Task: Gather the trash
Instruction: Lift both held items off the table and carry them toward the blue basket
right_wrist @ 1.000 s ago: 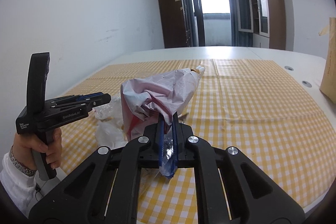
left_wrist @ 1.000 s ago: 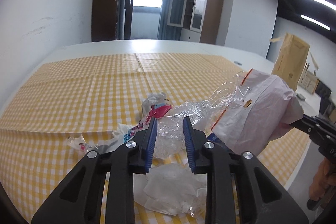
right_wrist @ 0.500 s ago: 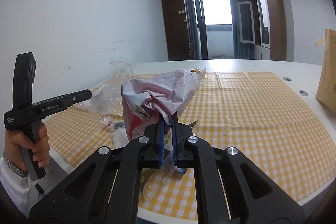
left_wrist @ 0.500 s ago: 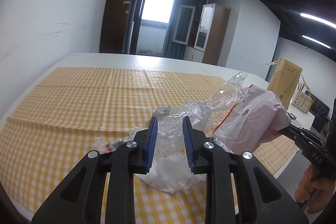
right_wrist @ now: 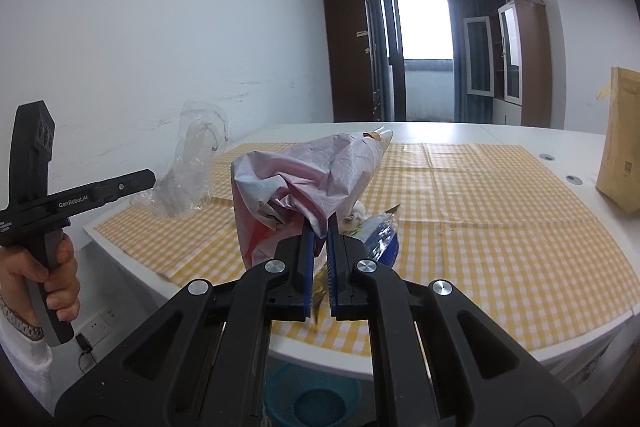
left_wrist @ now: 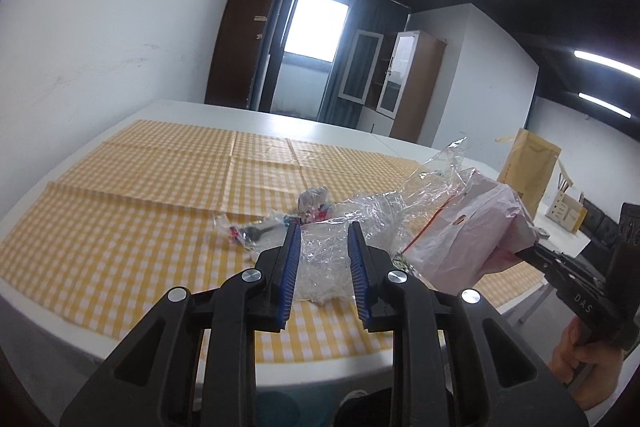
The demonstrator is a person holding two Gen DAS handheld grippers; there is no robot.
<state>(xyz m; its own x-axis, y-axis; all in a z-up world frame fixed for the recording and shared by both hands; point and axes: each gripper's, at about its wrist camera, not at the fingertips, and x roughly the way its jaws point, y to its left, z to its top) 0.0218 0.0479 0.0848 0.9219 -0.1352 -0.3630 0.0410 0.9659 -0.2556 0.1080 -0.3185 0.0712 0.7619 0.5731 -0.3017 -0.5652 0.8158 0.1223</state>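
White walls and a dark ceiling frame a white counter (left_wrist: 328, 131) spread with a creased yellow-and-white checked cloth (left_wrist: 160, 219). At the near edge, the left gripper (left_wrist: 320, 251) clenches a crumpled, glossy sheet of clear plastic wrap (left_wrist: 324, 259) between its blue ribbed pads; in the right wrist view the wrap (right_wrist: 192, 171) hangs off that gripper, above the counter's left corner. The right gripper (right_wrist: 318, 247), jaws nearly touching, pinches a wrinkled pinkish-white plastic bag (right_wrist: 304, 179) that puffs up over it. Small colourful wrappers (left_wrist: 312, 205) lie on the cloth just beyond the left gripper. A blue basket (right_wrist: 312, 395) sits on the floor under the counter edge. Since a second ago both grippers have pulled back toward the edge, and the wrap has lifted off the cloth.
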